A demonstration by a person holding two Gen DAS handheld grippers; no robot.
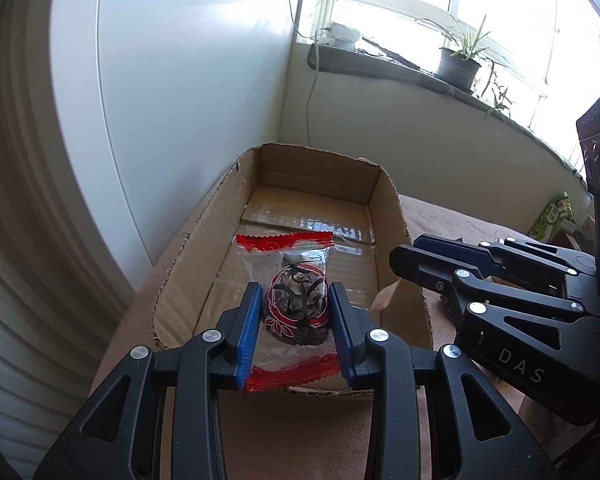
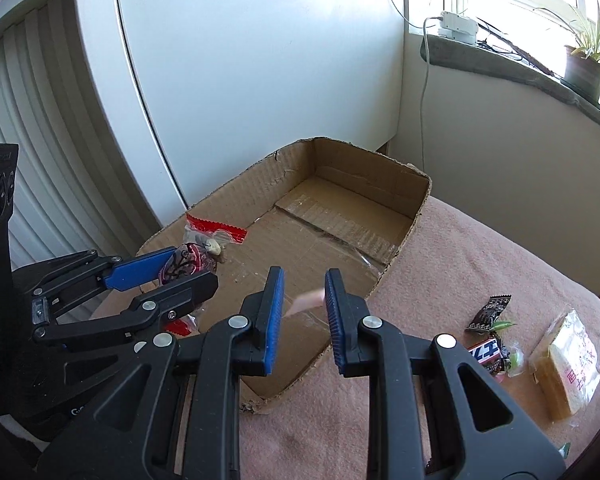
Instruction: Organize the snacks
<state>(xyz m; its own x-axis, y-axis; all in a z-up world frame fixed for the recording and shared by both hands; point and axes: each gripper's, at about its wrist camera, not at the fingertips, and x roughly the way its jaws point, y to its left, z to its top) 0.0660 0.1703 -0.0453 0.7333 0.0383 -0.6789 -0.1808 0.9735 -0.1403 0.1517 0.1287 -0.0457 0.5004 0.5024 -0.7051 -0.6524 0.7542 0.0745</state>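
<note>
My left gripper (image 1: 296,292) is shut on a clear snack packet with red crimped ends (image 1: 296,304) and a dark round sweet inside. It holds the packet above the near end of an open cardboard box (image 1: 220,200). In the right wrist view the same left gripper (image 2: 192,266) and packet (image 2: 184,262) hang over the box's left wall (image 2: 220,200). My right gripper (image 2: 304,276) hovers over the box's near right corner. Its blue pads stand close together with nothing pressed between them. In the left wrist view the right gripper (image 1: 404,256) sits just right of the box.
The box rests on a pink cloth (image 2: 460,260). Loose snacks lie to its right: a black wrapper (image 2: 490,314), a red bar (image 2: 486,354) and a pale yellow packet (image 2: 568,364). A green packet (image 1: 552,216) lies further back. A white cabinet door (image 2: 260,80) stands behind the box.
</note>
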